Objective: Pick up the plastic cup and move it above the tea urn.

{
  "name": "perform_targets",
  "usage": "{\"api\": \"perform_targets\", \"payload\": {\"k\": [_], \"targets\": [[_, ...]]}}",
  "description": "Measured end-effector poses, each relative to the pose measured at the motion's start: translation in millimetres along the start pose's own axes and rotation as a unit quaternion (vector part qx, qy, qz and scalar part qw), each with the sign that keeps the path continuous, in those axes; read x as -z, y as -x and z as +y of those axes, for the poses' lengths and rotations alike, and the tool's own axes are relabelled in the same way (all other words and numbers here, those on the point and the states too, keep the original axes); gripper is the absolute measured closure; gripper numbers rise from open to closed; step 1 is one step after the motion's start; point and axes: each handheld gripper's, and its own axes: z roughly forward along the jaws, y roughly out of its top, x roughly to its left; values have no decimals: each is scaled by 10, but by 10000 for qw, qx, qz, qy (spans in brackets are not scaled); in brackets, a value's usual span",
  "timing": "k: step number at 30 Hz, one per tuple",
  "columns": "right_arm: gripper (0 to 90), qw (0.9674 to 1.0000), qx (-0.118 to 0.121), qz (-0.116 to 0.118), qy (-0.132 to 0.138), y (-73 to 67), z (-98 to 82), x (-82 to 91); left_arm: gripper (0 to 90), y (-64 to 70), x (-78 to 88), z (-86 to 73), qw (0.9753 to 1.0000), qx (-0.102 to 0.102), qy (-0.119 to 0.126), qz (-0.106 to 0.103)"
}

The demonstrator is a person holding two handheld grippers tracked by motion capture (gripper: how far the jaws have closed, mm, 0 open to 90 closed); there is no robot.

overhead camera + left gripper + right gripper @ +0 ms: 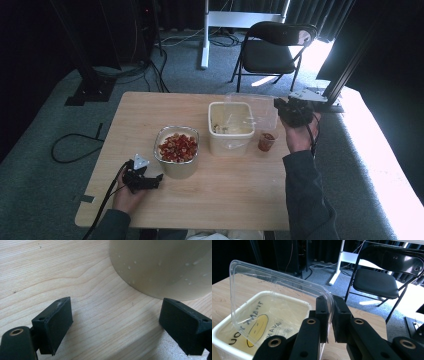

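Lid point(274, 302), clear plastic: clamped by its corner in the right hand-held gripper point(329, 315), tilted above the cream tub point(230, 128) at frame centre, already off. Left hand-held gripper point(115, 325) stood apart, empty, beside the tomato bowl point(177, 150) on the tabletop point(225, 190). Setting down remained, seemingly.

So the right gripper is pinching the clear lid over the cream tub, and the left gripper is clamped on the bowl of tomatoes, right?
Not quite. The left gripper is open, its jaws apart on either side of bare table near the bowl, as the left gripper view shows. The right gripper does pinch the clear lid over the cream tub.
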Motion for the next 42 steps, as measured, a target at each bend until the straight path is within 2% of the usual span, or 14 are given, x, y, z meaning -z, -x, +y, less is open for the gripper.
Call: {"api": "perform_targets", "payload": {"k": [17,24,25,27,29,37,42], "targets": [[850,10000,81,-24,-40,-128,85,-77,121,0,0,0,10000,1,2,1],[848,9997,208,-68,-64,-209,117,-116,121,0,0,0,10000,-2,-1,0],[841,9998,206,-57,-64,-215,120,-121,122,0,0,0,10000,-2,-2,1],[752,9998,199,-2,-42,-228,123,-128,121,0,0,0,10000,1,2,2],[698,9998,205,57,-14,-244,124,-135,121,0,0,0,10000,2,0,4],[656,9995,262,160,9,-283,112,-141,122,0,1,0,10000,1,-4,3],[621,9995,256,197,-20,-261,70,-130,121,0,1,-1,10000,-1,-4,5]]}}
